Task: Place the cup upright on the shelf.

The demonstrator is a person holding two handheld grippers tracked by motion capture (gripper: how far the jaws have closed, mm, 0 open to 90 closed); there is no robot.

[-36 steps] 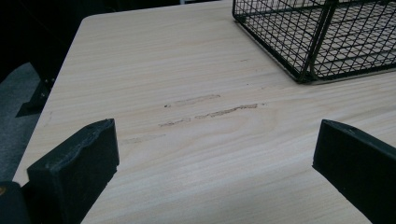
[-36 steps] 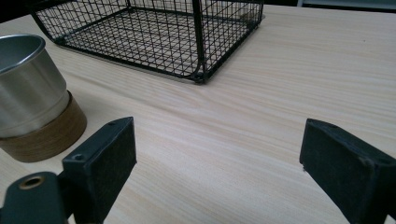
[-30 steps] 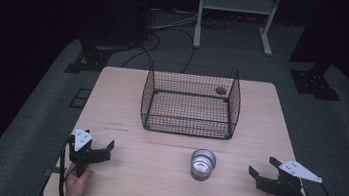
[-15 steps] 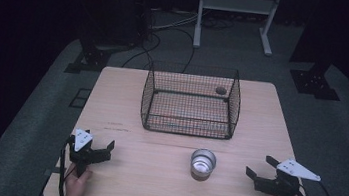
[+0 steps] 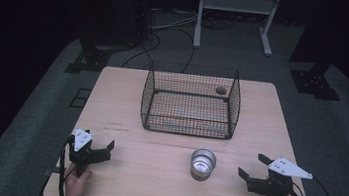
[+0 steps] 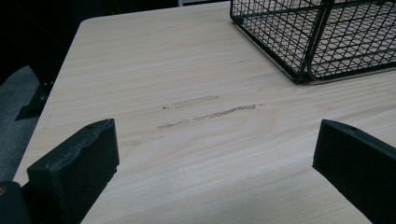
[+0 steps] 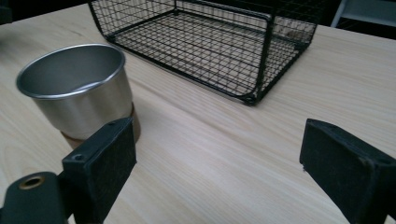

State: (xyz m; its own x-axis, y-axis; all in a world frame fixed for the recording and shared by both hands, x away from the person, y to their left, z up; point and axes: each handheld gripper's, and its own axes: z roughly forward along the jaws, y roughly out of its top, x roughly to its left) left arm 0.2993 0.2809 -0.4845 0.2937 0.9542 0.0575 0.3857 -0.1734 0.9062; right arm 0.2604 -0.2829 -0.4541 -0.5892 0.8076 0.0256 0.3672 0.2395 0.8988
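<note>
The steel cup [image 5: 202,163] stands upright on the desk [image 5: 161,187] near my edge, between my two tools and closer to the right one. My right tool [image 5: 253,167] rests low at the desk's right front corner, its jaws spread wide and holding nothing; in the right gripper view the cup [image 7: 77,88] sits just beyond the left jaw, apart from it, on a thin brown base. My left tool [image 5: 101,145] lies near the left front corner, jaws also parted and empty, well apart from the cup, with bare scuffed wood ahead of it. Farther back, past the cup, the black wire basket [image 5: 190,105] sits in the middle of the desk, open at the top.
</note>
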